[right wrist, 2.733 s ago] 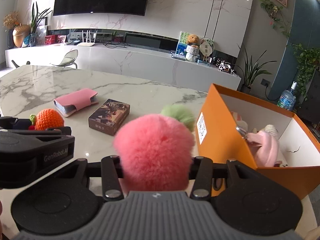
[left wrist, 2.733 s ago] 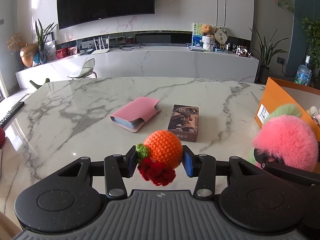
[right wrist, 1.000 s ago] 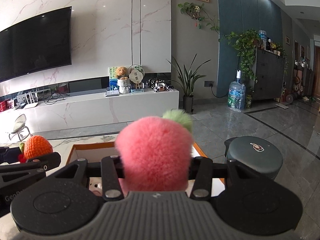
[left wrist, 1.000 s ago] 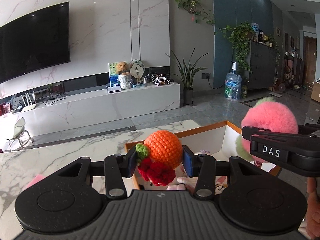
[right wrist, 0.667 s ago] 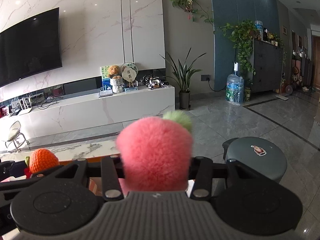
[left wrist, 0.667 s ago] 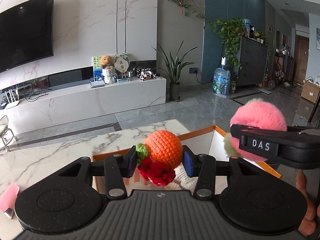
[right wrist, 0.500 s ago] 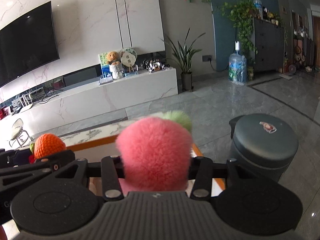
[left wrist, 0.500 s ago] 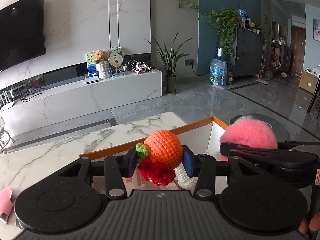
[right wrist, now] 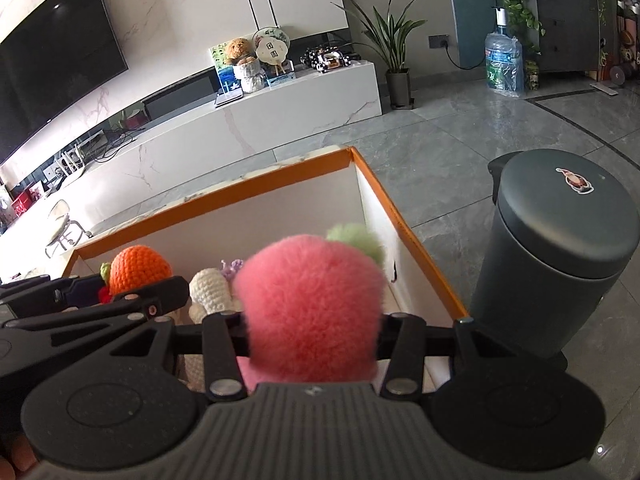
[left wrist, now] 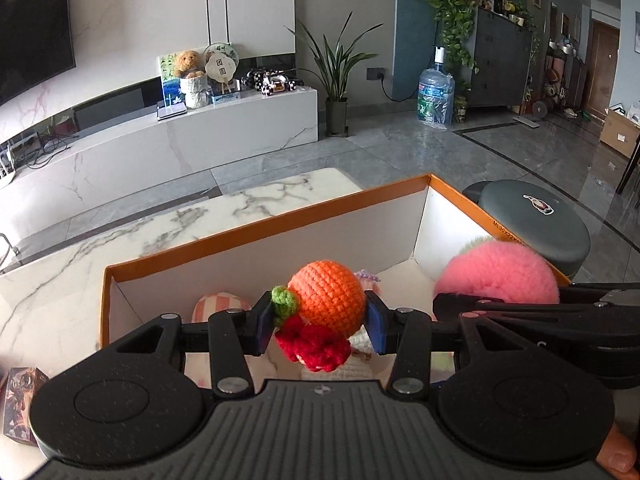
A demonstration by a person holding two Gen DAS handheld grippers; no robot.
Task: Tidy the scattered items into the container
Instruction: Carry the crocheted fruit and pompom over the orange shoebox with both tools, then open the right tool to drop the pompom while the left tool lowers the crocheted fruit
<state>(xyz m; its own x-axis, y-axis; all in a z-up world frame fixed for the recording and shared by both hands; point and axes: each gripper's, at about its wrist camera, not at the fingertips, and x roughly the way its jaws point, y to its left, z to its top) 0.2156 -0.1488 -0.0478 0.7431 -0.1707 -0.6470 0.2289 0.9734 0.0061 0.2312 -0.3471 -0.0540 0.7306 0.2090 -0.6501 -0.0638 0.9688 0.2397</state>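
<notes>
Over orange box (left wrist: 272,220), crochet toys (right wrist: 208,286) inside

The right gripper's fingertips (right wrist: 376,330) vanish into the pink pompom (right wrist: 310,308); the playing-card box (left wrist: 18,400) is cut off at nine o'clock — box contents mostly hidden behind both grippers.

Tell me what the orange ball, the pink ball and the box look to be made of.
Orange ball: crocheted yarn, matte, with visible stitch rows; left gripper clamps it.
Pink ball: fluffy faux fur or plush, going by its soft fuzzy outline; right gripper clamps it.
Box: likely cardboard, with thin stiff walls, orange outside and white inside.
</notes>
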